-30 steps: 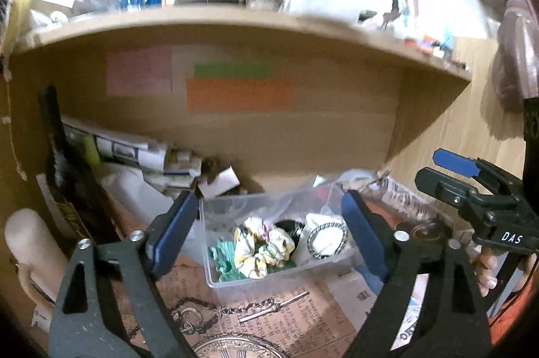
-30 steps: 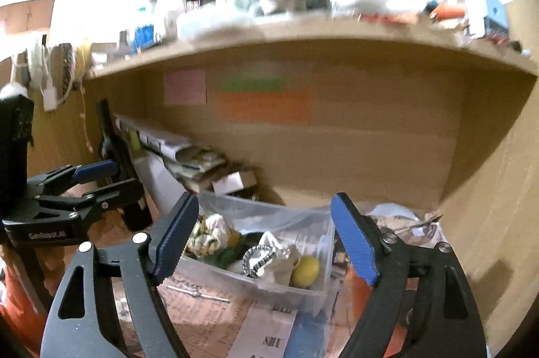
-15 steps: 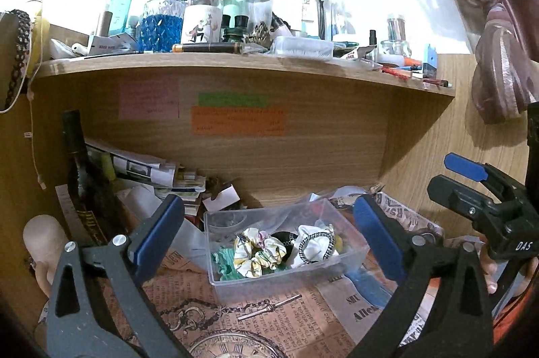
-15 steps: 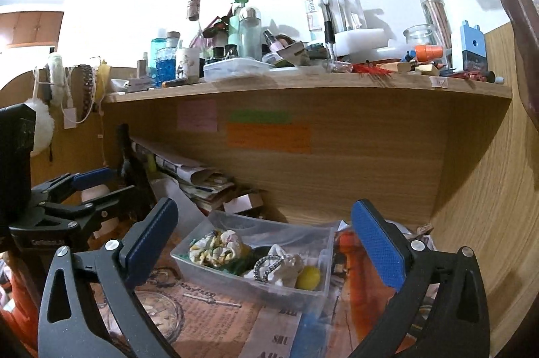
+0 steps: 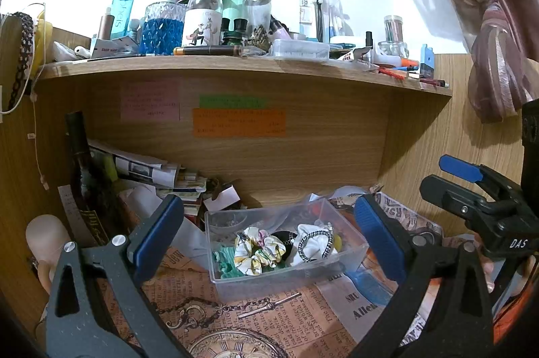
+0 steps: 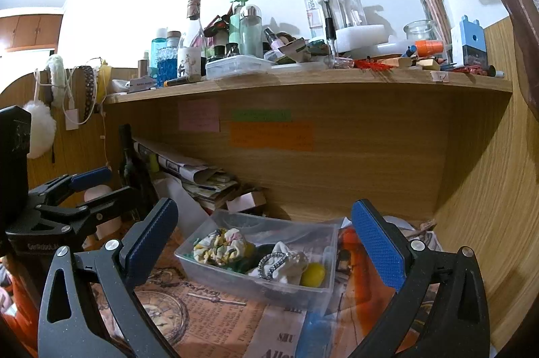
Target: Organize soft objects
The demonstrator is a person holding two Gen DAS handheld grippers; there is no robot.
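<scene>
A clear plastic box (image 5: 350, 253) stands on newspaper under a wooden shelf. In it lie a floral scrunchie (image 5: 257, 248), a green scrunchie (image 5: 227, 260), a white scrunchie with a beaded band (image 5: 315, 243), a black one and a yellow one (image 6: 313, 273). The box also shows in the right wrist view (image 6: 325, 289). My left gripper (image 5: 269, 236) is open and empty, held back in front of the box. My right gripper (image 6: 266, 241) is open and empty too, a little to the right of the left one.
The shelf top (image 5: 235, 63) is crowded with bottles and jars. A dark bottle (image 5: 84, 176) and stacked papers (image 5: 148, 169) stand at the back left. A curtain (image 5: 488, 48) hangs at the right. A white puff (image 6: 42, 128) hangs on the left wall.
Both grippers have drawn back and tilted up from the box, so the shelf top has come into view. Both stay open and empty.
</scene>
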